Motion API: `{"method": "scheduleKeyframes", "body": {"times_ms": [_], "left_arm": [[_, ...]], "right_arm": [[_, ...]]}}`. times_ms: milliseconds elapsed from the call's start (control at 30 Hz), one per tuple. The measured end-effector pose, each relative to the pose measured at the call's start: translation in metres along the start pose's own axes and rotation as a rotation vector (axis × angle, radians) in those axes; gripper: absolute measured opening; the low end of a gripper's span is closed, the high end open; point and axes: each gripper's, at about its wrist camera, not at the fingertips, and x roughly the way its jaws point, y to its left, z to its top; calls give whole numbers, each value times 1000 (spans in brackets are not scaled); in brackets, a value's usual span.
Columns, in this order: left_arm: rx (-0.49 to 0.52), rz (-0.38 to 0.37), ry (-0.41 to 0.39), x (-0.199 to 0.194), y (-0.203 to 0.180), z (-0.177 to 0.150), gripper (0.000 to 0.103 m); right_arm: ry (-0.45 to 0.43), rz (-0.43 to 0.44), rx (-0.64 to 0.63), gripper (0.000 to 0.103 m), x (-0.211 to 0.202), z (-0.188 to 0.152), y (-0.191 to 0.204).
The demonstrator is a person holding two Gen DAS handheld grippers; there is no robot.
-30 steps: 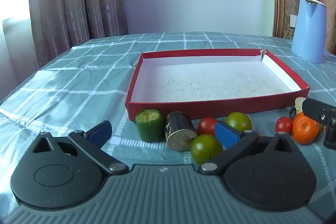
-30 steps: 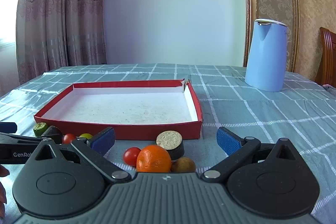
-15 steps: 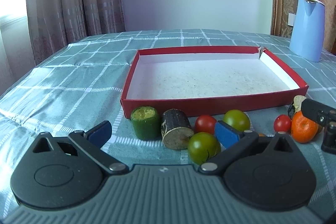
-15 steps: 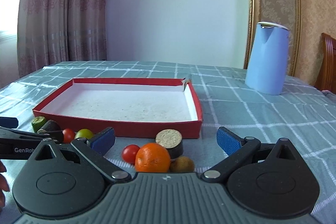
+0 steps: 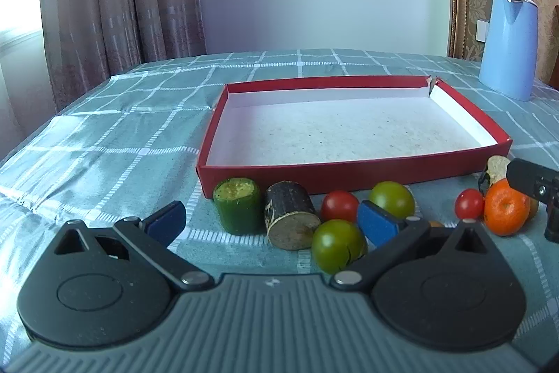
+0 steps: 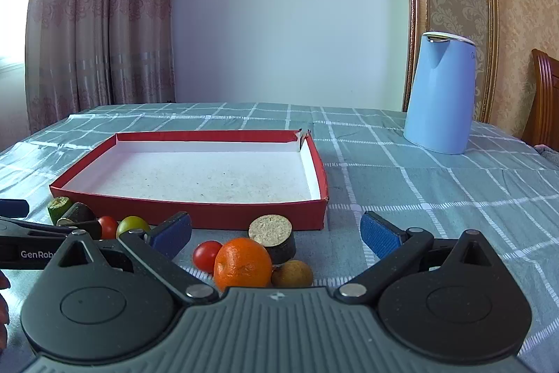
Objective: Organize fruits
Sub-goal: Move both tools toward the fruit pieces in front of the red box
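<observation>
- Nothing has gone into the red tray (image 5: 353,175) yet; its white floor is bare, so the sorting looks to be at its very start, with both tools lined up for a first pick.
- The left hand-held gripper (image 5: 270,220) stands wide open and holds nothing. Between its blue pads sit a green cucumber chunk (image 5: 238,204), a dark cylinder piece (image 5: 290,219) lying on its side, and a green tomato (image 5: 337,244) close to the right pad.
- A red cherry tomato (image 5: 339,206) and a second green tomato (image 5: 392,199) lie just behind, close to the tray's front wall.
- The right hand-held gripper (image 6: 276,235) is also spread wide and empty. An orange (image 6: 242,263) sits nearest in its gap, with a small red tomato (image 6: 207,255) touching its left side, a brown round fruit (image 6: 292,273) at its right, and a cork-topped piece (image 6: 273,237) behind.
- All the fruit lies on the desk (image 6: 436,198) in a row just before the tray.
- My guess at the next move: each tool must settle on one piece, come forward and low so the pads straddle it alone, then close. The crowding is the snag; neighbours may roll or get pinched along with the target.
- A blue kettle (image 6: 438,97) stands well apart, out of the way.
</observation>
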Motion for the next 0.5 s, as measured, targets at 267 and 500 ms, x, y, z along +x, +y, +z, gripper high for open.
{"method": "scheduleKeyframes", "body": {"times_ms": [267,500], "left_arm": [[3,-6,-2,1,1,-1,103],[-11,-18,-2,0,3,-3,103]], "right_arm": [[-3,-37,-9,103,0,-1,-2],[1,-12,3,103,-7,-3,-21]]}}
